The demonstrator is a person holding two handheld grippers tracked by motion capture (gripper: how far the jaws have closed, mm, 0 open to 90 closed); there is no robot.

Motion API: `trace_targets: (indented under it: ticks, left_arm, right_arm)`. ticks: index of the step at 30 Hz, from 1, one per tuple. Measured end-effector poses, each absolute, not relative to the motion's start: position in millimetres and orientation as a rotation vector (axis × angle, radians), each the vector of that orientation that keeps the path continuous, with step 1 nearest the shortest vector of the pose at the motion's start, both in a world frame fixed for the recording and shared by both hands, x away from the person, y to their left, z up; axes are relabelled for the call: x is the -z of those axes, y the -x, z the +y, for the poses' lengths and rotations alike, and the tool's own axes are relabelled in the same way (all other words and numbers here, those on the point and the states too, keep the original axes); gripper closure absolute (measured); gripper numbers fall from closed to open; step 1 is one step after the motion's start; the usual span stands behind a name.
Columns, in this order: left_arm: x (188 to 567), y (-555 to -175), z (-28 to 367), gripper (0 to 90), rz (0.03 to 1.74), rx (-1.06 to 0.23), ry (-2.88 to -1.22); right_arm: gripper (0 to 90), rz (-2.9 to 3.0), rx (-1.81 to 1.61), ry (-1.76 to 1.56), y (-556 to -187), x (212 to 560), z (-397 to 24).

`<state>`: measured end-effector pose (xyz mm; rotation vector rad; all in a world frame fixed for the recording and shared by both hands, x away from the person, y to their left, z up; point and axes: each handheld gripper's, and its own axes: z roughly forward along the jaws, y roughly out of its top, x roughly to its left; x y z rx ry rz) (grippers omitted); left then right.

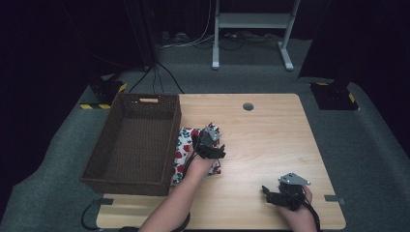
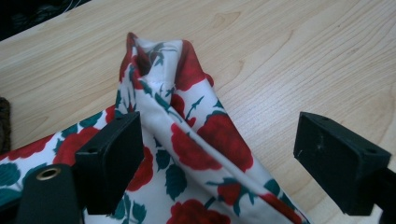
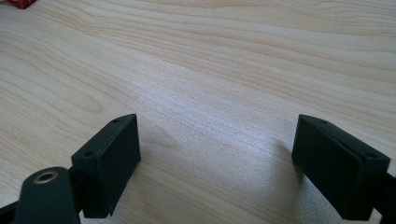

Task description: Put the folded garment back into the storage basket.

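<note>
Nearest to us, our right gripper (image 1: pixel 270 193) rests low over the light wooden table (image 1: pixel 270 140), jaws spread wide, nothing between them. Farther, our left gripper (image 2: pixel 219 163) reaches forward, jaws also spread, over the white cloth with red roses (image 2: pixel 187 140); the raised fold stands between them, beside the left jaw. Beyond its left lies the brown woven basket (image 1: pixel 135 145).

Looks like a lab or recording studio rather than a home. Black curtains all round, grey carpet (image 1: pixel 367 140) underfoot, loose cables (image 1: pixel 159 77) trailing across it to a stand. Yellow-and-black hazard tape (image 1: pixel 92 106) on the floor at two equipment bases. Behind, the white metal frame of an adjustable desk (image 1: pixel 251 29). In the middle, one pale wooden table (image 1: pixel 270 140) with a cable hole, its plain top spreading bare ahead of and between the right jaws.
</note>
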<state>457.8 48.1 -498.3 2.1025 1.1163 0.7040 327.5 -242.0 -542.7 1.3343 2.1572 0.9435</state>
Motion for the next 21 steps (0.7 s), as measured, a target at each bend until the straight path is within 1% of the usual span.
trace_targets:
  ticks: [12, 21]
  left_arm:
    - [516, -466, 36, 16.7, 1.110, -0.752, -2.216]
    - [524, -474, 35, 17.0, 1.125, -0.734, -2.239]
  right_arm:
    - [15.1, 2.160, -0.945, -1.333, -328, 543, -242]
    - [15.1, 2.159, -0.945, -1.333, -328, 543, -242]
